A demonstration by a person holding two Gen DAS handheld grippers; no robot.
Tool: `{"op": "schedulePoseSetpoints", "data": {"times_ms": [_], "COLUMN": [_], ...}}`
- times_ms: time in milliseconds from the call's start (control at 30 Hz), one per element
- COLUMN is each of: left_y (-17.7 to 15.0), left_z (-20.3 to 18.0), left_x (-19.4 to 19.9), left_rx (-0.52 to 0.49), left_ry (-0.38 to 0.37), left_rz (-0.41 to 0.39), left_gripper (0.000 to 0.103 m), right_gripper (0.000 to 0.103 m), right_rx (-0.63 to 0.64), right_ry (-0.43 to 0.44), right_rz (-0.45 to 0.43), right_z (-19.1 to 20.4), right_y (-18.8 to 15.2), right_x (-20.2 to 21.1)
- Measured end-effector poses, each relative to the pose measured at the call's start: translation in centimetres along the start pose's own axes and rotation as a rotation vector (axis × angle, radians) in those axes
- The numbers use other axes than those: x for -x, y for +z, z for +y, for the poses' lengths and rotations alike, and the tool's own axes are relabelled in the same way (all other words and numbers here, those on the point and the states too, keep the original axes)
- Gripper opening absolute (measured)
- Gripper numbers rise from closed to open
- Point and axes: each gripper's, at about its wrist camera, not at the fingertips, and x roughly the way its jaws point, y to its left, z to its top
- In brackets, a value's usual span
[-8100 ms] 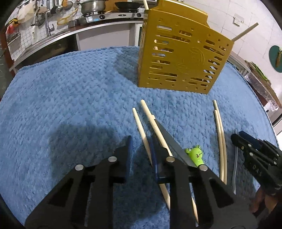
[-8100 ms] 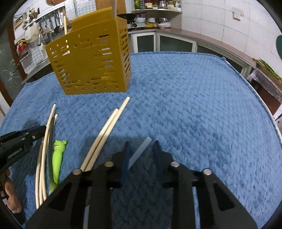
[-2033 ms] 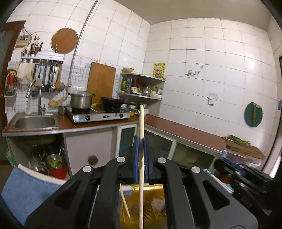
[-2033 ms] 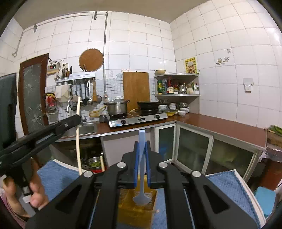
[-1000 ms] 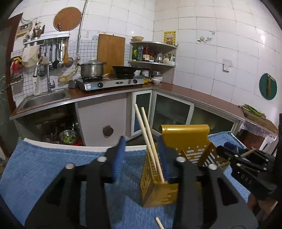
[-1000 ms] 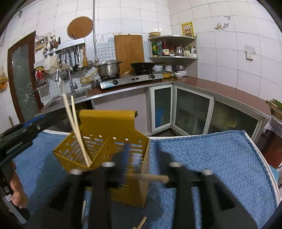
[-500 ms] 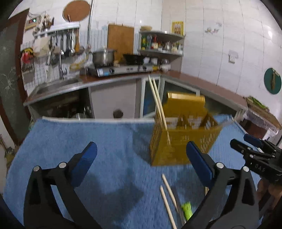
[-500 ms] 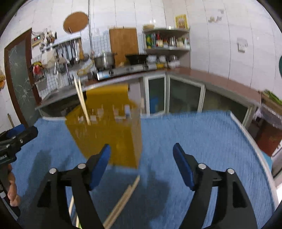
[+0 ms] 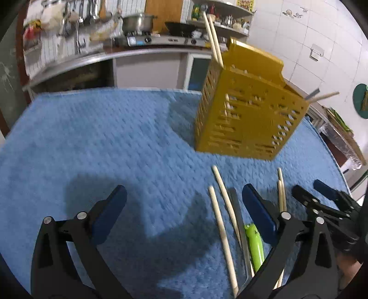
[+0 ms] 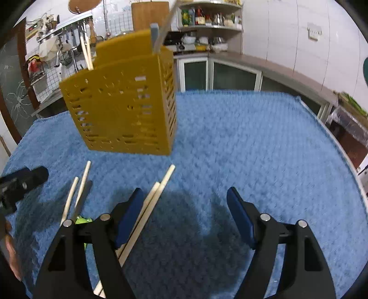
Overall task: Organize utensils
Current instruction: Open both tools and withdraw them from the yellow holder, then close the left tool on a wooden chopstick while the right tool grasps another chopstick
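A yellow slotted utensil holder (image 9: 243, 124) (image 10: 124, 110) stands on the blue cloth (image 9: 92, 138). Two chopsticks (image 9: 212, 34) lean out of its left end, and a grey-blue handle (image 10: 154, 36) and one chopstick stick out of the other end. Loose chopsticks (image 9: 220, 225) (image 10: 154, 202) and a green frog-handled knife (image 9: 254, 243) lie on the cloth in front of it. My left gripper (image 9: 184, 191) hangs above them, jaws wide and closing, gripping nothing. My right gripper (image 10: 184, 193) is open and empty over bare cloth, its left finger above a chopstick pair.
A second chopstick pair (image 9: 281, 195) lies right of the knife, close to the other gripper. Behind the table are a kitchen counter with a stove and pot (image 9: 138, 21), a sink and a tiled wall. The cloth's far edge (image 10: 241, 93) drops off.
Both grippers have dropped and tipped down from the holder's top toward the cloth. Their jaws have spread wide. The chopstick and the spatula held earlier now stand in the holder.
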Motion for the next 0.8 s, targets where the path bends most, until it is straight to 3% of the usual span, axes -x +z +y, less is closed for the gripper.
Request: {"op": "schedulePoseSetpoints", "data": {"times_ms": [200, 300, 533, 667, 800], "left_y": [-0.6, -0.8, -1.0, -0.7, -0.3], "left_z": [-1.0, -1.3, -2.5, -3.1, -4.3], "left_x": [-2.0, -2.5, -3.3, -3.7, -4.3], "left_rx": [-0.024, -0.032, -0.081, -0.097, -0.127], "left_ry": [-0.008, -0.009, 0.03, 0.045, 0.073], "left_rz": [0.08, 0.096, 0.123, 0.134, 0.146], "left_gripper": [0.066, 0.061, 0.05, 0.046, 0.03], "right_gripper": [0.072, 0.059, 0.052, 0.04, 0.022], "right_rx": [0.008, -0.005, 0.022, 0.057, 0.066], "right_ry": [-0.017, -0.007, -0.014, -0.035, -0.015], "right_rz": [0.041, 0.051, 0.079, 0.098, 0.119], "right_z": [0.4, 0.2, 1.0, 2.3, 3.0], "right_y": [-0.2, 0.0, 0.1, 0.3, 1.0], "right_x": [-1.4, -1.5, -2.0, -2.3, -2.8]}}
